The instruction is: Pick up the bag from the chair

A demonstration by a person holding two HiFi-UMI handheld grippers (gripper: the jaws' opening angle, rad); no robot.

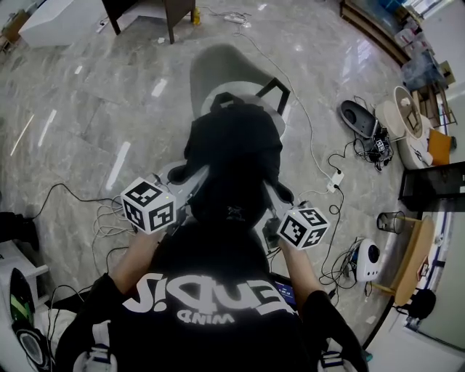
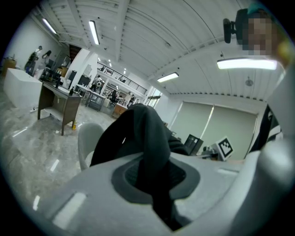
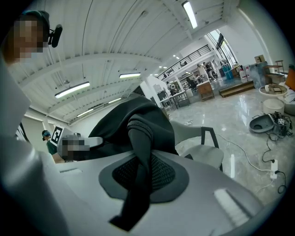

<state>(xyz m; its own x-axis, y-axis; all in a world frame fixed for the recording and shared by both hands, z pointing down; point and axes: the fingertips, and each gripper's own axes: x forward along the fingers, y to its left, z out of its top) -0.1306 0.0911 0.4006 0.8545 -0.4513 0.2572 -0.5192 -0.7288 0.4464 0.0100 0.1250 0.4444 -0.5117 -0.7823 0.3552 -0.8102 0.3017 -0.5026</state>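
A black bag [image 1: 234,156] is held between my two grippers, over the front of a grey chair [image 1: 221,69]; whether it still rests on the white seat [image 1: 243,99] I cannot tell. My left gripper [image 1: 190,182] is shut on one black strap [image 2: 154,173] of the bag [image 2: 138,131]. The right gripper [image 1: 273,193] is shut on the other strap [image 3: 139,173], with the bag's body [image 3: 131,117] bulging just beyond its jaws. The chair's back [image 2: 90,138] shows left of the bag in the left gripper view, and its seat [image 3: 205,154] to the right in the right gripper view.
Cables and a white power strip [image 1: 336,179] trail over the marble floor to the right of the chair. A dark wooden desk [image 1: 149,11] stands at the back. On the right are a grey device [image 1: 358,116], a round table [image 1: 408,120] and a wire basket [image 1: 390,221].
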